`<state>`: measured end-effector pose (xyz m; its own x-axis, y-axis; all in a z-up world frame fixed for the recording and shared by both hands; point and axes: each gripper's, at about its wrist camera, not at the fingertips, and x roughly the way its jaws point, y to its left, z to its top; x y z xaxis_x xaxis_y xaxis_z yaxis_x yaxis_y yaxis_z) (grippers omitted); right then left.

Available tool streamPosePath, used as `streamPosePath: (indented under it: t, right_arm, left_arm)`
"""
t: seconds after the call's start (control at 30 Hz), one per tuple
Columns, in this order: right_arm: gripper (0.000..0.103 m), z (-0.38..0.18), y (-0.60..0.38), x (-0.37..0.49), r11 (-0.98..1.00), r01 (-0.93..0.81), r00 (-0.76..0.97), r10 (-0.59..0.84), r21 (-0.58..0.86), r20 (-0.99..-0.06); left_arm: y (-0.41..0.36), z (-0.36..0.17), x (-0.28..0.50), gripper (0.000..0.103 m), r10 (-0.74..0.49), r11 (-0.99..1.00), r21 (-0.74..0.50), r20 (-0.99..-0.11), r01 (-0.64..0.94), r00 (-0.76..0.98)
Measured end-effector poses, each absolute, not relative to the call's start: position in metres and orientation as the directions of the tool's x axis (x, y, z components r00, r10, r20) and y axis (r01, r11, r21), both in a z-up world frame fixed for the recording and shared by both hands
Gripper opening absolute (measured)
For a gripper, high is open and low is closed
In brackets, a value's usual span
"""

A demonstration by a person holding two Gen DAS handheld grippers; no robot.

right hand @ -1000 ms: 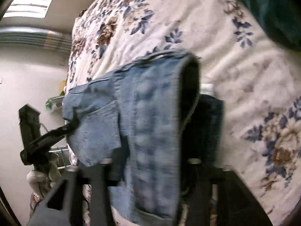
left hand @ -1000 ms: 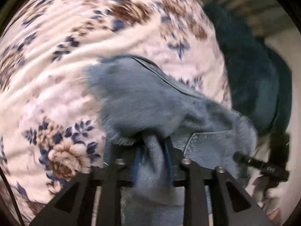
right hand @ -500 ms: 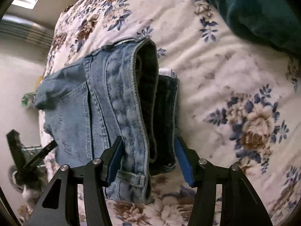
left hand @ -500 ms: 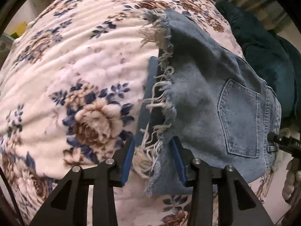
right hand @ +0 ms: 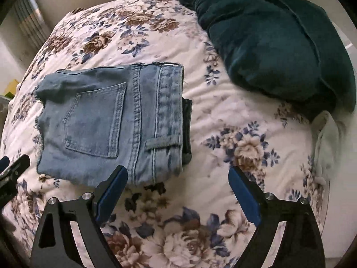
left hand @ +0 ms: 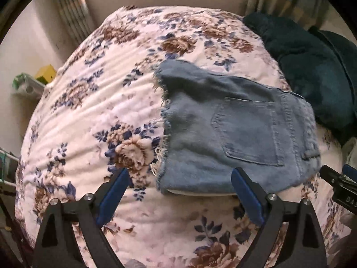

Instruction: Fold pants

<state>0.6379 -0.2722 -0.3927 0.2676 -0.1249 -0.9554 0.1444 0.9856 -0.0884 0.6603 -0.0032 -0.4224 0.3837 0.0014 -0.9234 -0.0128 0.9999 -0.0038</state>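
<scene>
Light blue denim pants [left hand: 234, 138] lie folded into a compact stack on the floral bedspread [left hand: 89, 120], back pocket up, frayed hem to the left. They also show in the right wrist view [right hand: 111, 125], waistband to the right. My left gripper [left hand: 178, 189] is open and empty, hanging just in front of the stack's near edge. My right gripper [right hand: 178, 185] is open and empty, near the stack's front right corner. Neither touches the pants.
A dark teal blanket [right hand: 279, 44] is bunched at the back right of the bed. A pale grey cloth [right hand: 325, 138] lies at the right edge. A yellow box [left hand: 45, 72] and clutter stand beyond the left side of the bed.
Both grippers let go of the pants, opened wide and pulled back toward me. The pants now rest flat and folded on the bed.
</scene>
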Motion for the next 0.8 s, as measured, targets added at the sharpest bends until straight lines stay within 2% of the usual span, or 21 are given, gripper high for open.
streamPosePath:
  t: [0.37, 0.53, 0.8]
  right_arm:
    - [0.094, -0.328, -0.281, 0.581, 0.984, 0.150, 0.357, -0.149, -0.101, -0.922]
    - [0.094, -0.265, -0.276, 0.538, 0.985, 0.126, 0.441, -0.164, -0.121, -0.882]
    - [0.094, -0.160, -0.260, 0.444, 0.985, 0.120, 0.538, -0.166, -0.120, -0.826]
  left_arm:
    - [-0.013, -0.353, 0.605, 0.094, 0.041, 0.999, 0.025, -0.883, -0.039, 0.468]
    - [-0.017, -0.306, 0.565, 0.094, 0.057, 0.998, 0.041, -0.850, -0.042, 0.524]
    - [-0.016, -0.212, 0.481, 0.094, 0.010, 1.000, 0.017, -0.778, 0.005, 0.628]
